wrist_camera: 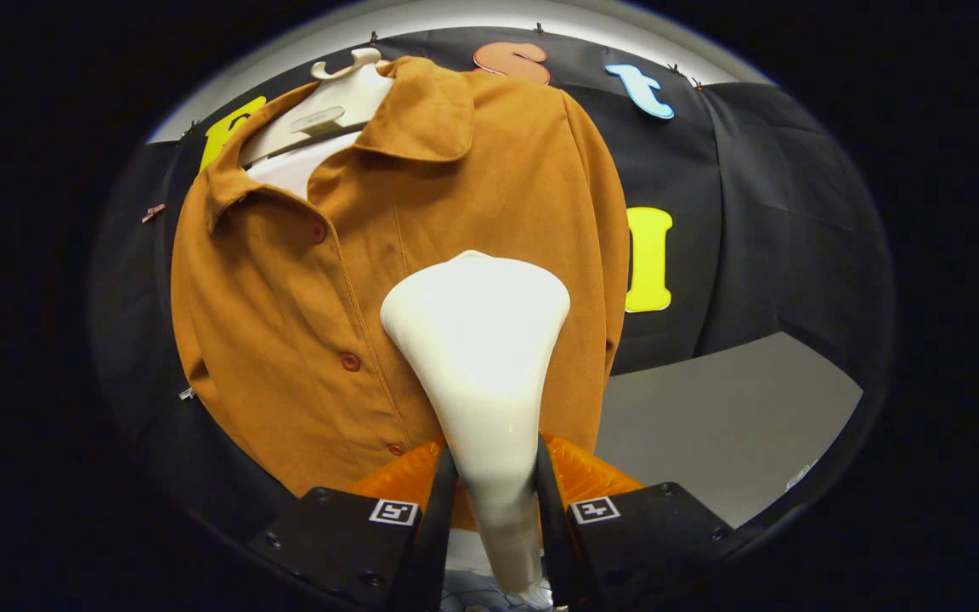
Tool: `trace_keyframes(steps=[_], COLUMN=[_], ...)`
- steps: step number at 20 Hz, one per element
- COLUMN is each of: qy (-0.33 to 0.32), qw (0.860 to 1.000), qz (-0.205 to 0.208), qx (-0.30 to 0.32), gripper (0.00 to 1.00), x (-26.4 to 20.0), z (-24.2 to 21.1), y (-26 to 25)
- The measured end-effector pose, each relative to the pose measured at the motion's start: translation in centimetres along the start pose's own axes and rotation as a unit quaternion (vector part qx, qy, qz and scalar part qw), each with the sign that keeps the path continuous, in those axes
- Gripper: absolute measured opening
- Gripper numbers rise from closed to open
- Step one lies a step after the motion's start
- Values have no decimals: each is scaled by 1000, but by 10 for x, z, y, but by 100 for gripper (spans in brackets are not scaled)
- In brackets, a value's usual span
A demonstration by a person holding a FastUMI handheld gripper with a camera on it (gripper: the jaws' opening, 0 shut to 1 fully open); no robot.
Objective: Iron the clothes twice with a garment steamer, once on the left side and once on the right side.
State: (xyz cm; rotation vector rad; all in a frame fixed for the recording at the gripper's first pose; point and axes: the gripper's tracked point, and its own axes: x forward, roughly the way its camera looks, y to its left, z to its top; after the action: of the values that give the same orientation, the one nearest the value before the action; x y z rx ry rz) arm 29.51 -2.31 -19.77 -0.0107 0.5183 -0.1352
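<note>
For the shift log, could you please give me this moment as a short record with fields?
gripper: gripper, both fingers pressing on the steamer's neck
held tool: white garment steamer, wide head pointing up toward the shirt
garment: brown buttoned shirt, hanging on a white hanger
steamer position: head in front of the shirt's lower half, just beside the button placket; contact cannot be told
backdrop: black cloth wall
</note>
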Motion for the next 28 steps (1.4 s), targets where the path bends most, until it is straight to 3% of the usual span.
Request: trace_keyframes(steps=[21, 24, 28], qy=[170, 175, 134], qw=[985, 984, 989], qz=[-37, -40, -56], qx=[16, 19, 24], gripper=[51, 50, 50], x=[24, 20, 3], z=[-135, -140, -108], y=[-23, -31, -42])
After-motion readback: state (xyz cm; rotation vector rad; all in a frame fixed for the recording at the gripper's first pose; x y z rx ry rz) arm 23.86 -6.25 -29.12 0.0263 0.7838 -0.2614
